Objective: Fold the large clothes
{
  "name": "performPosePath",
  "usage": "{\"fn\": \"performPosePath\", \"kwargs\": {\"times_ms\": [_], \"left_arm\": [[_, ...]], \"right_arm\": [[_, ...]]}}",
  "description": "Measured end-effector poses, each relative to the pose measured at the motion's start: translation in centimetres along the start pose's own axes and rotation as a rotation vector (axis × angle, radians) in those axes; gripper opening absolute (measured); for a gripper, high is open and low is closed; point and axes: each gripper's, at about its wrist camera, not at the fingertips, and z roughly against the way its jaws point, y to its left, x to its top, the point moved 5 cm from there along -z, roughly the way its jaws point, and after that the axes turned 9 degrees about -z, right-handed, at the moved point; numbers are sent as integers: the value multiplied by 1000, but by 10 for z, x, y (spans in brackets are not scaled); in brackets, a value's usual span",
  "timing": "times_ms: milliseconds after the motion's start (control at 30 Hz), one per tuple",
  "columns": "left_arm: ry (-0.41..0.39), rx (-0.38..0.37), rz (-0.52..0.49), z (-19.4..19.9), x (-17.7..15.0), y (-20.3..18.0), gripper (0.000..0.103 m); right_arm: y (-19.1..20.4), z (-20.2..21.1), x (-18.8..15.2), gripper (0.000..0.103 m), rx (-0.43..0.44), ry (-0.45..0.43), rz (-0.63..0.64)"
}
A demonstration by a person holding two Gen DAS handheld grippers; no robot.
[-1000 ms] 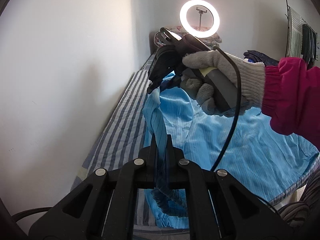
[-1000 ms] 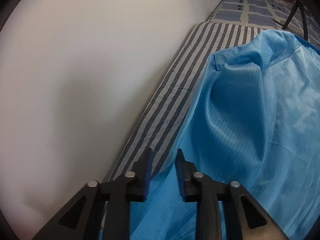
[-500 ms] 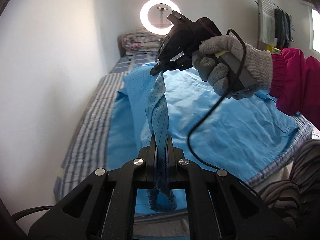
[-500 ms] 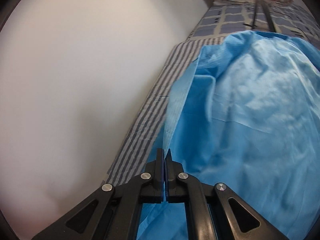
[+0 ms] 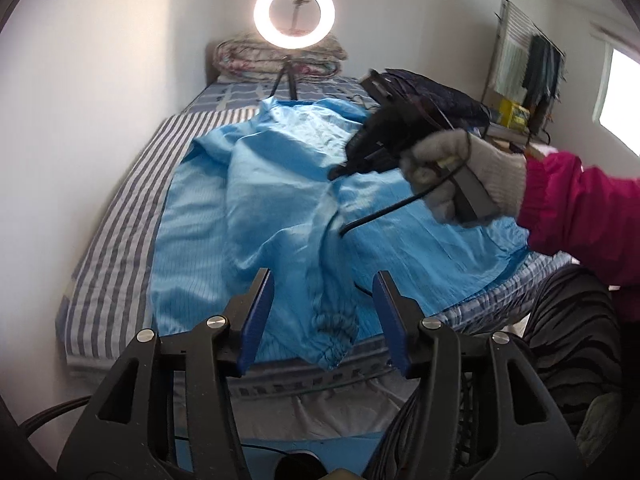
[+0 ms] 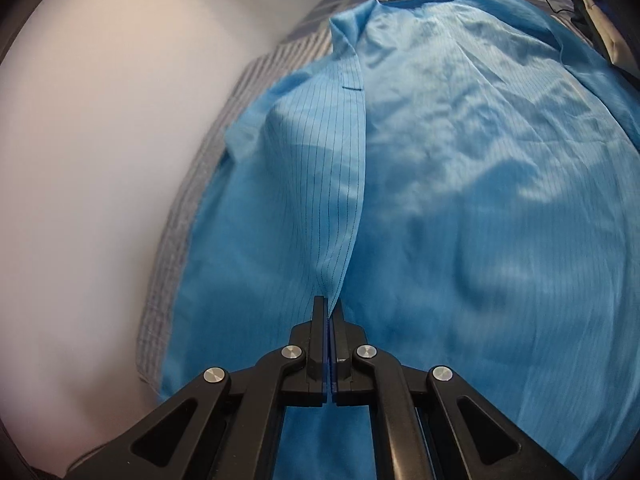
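Note:
A large light-blue pinstriped coat (image 5: 248, 200) lies spread on a striped bed (image 5: 116, 216). One sleeve with a gathered cuff (image 5: 334, 332) lies folded across its middle toward the near edge. My left gripper (image 5: 320, 300) is open above the cuff, holding nothing. My right gripper (image 5: 340, 168), held by a gloved hand, is shut on the sleeve farther up. In the right wrist view the right gripper (image 6: 329, 304) pinches a fold of the coat (image 6: 460, 200), and the fabric runs taut away from it.
A white wall (image 5: 80, 120) runs along the bed's left side. A lit ring light on a tripod (image 5: 294, 14) and a folded quilt (image 5: 248, 58) stand at the bed's far end. A dark garment pile (image 5: 440, 96) lies far right. My striped-trousered leg (image 5: 568, 328) is near right.
My left gripper has opened and let go of the sleeve, and the cuff now lies on the coat. My right gripper shut on the sleeve and carried it right, over the coat's middle.

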Motion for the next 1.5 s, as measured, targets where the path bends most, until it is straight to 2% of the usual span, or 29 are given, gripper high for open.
{"fn": "performPosePath", "kwargs": {"times_ms": [100, 167, 267, 333, 367, 433, 633, 700, 800, 867, 933, 1033, 1167, 1300, 1433, 1500], "left_arm": [[31, 23, 103, -3, -11, 25, 53], [43, 6, 186, -5, -18, 40, 53], [49, 2, 257, -5, -26, 56, 53], [42, 11, 264, 0, -29, 63, 53], [38, 13, 266, 2, -30, 68, 53], [30, 35, 269, 9, -31, 76, 53], [26, 59, 282, 16, -29, 92, 53], [11, 83, 258, 22, -20, 98, 53], [-35, 106, 251, 36, 2, 113, 53], [-84, 126, 250, 52, 19, 123, 53], [-115, 145, 248, 66, 31, 132, 53], [-132, 192, 225, 82, 47, 148, 53], [-175, 226, 217, 120, 78, 172, 53], [-237, 304, 121, 165, 118, 179, 53], [-318, 335, 54, 202, 154, 175, 53], [-345, 374, 0, 217, 168, 171, 53]], "right_arm": [[-13, -4, -10, 0, -70, 19, 18], [-24, -5, -13, 0, -116, 29, 25], [-30, 10, -19, 4, -129, 18, 56], [-30, 32, -21, 6, -130, -22, 83], [-29, 44, -20, 16, -129, -47, 95], [-25, 79, -22, 26, -118, -111, 127], [16, 178, -36, 34, -92, -268, 257], [36, 212, -47, 38, -106, -326, 324], [65, 254, -58, 53, -128, -416, 408], [81, 276, -64, 68, -127, -471, 446], [93, 290, -67, 75, -118, -524, 465], [106, 311, -67, 77, -89, -591, 462], [124, 336, -59, 79, -72, -631, 471], [141, 359, -51, 79, -87, -677, 509], [157, 387, -43, 79, -105, -739, 538], [162, 403, -40, 79, -107, -769, 536]]}}
